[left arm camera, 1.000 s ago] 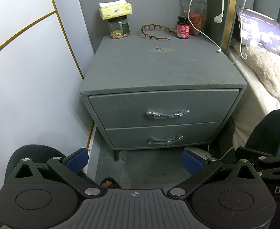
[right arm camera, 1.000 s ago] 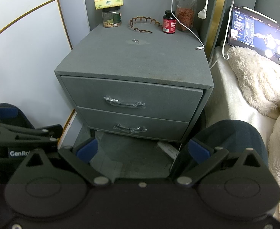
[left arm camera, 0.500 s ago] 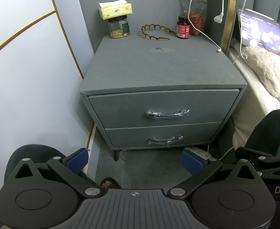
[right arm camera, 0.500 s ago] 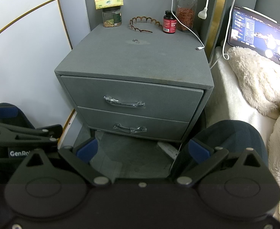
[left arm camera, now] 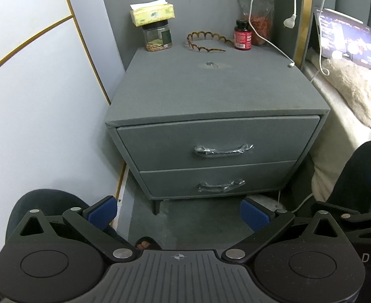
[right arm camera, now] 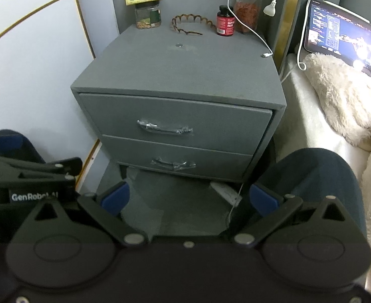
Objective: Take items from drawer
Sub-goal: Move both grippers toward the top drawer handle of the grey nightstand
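Observation:
A grey fabric nightstand (left arm camera: 215,88) stands ahead with two shut drawers. The top drawer (left arm camera: 218,141) has a plastic-wrapped handle (left arm camera: 223,150); the bottom drawer (left arm camera: 218,179) has a like handle (left arm camera: 220,185). They also show in the right wrist view: the top drawer (right arm camera: 175,123) and its handle (right arm camera: 165,129), and the bottom drawer handle (right arm camera: 174,164). My left gripper (left arm camera: 179,210) is open and empty, low and well short of the drawers. My right gripper (right arm camera: 189,197) is open and empty, also back from them. What the drawers hold is hidden.
On the nightstand's back edge stand a jar (left arm camera: 157,36) with a tissue box (left arm camera: 152,14) on it, a brown hairband (left arm camera: 205,41), a red pill bottle (left arm camera: 243,34) and a snack pouch (left arm camera: 260,20). White charger cables (left arm camera: 268,40) hang down. A bed with a fluffy blanket (right arm camera: 344,93) and a tablet (right arm camera: 342,31) lies to the right, a white wall (left arm camera: 33,101) to the left.

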